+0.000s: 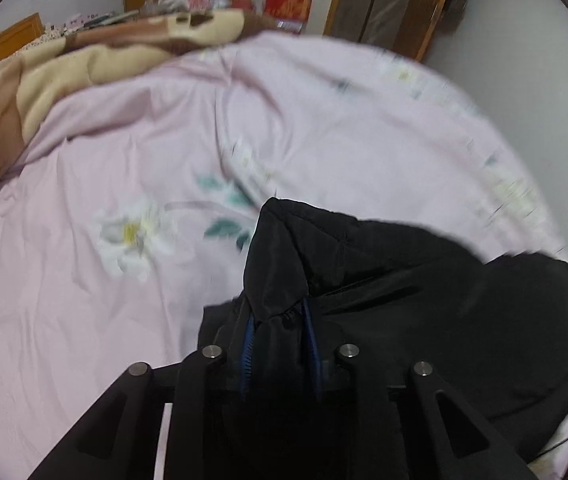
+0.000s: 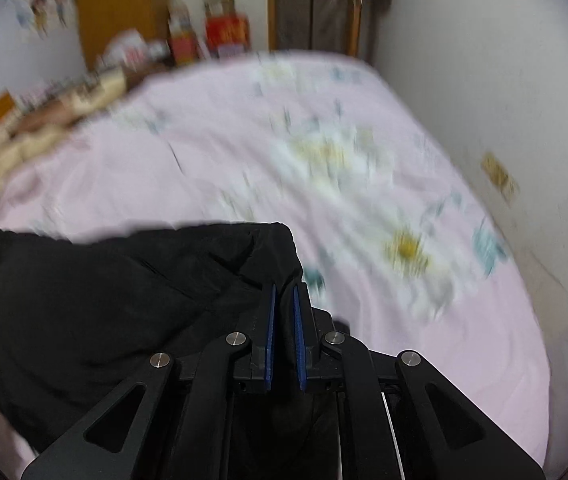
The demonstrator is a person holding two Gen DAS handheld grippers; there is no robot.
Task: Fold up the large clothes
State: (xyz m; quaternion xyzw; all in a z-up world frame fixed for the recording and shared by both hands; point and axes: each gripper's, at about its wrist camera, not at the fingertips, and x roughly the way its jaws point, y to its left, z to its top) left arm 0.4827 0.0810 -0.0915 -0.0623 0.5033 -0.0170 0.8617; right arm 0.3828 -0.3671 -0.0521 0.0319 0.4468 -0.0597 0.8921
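- The black garment [image 1: 423,300], a padded, slightly shiny piece, lies bunched on the near part of the pink floral bedsheet [image 1: 104,320].
- The left gripper [image 1: 280,312] has its blue-padded jaws closed on a gathered, elasticated edge of the garment; a peak of fabric stands up just beyond the fingertips.
- The right gripper [image 2: 284,292] has its jaws nearly together, pinching a corner of the same black cloth [image 2: 124,300] between the blue pads [image 2: 270,332].
- From the right wrist view the garment spreads to the left of the gripper.
- A beige and brown blanket [image 1: 64,68] is heaped at the far left of the bed.
- Red boxes [image 1: 287,6] stand against the far wall; their print is too blurred to read.
- Cartoon stickers [image 2: 40,8] on the wall are blurred as well.
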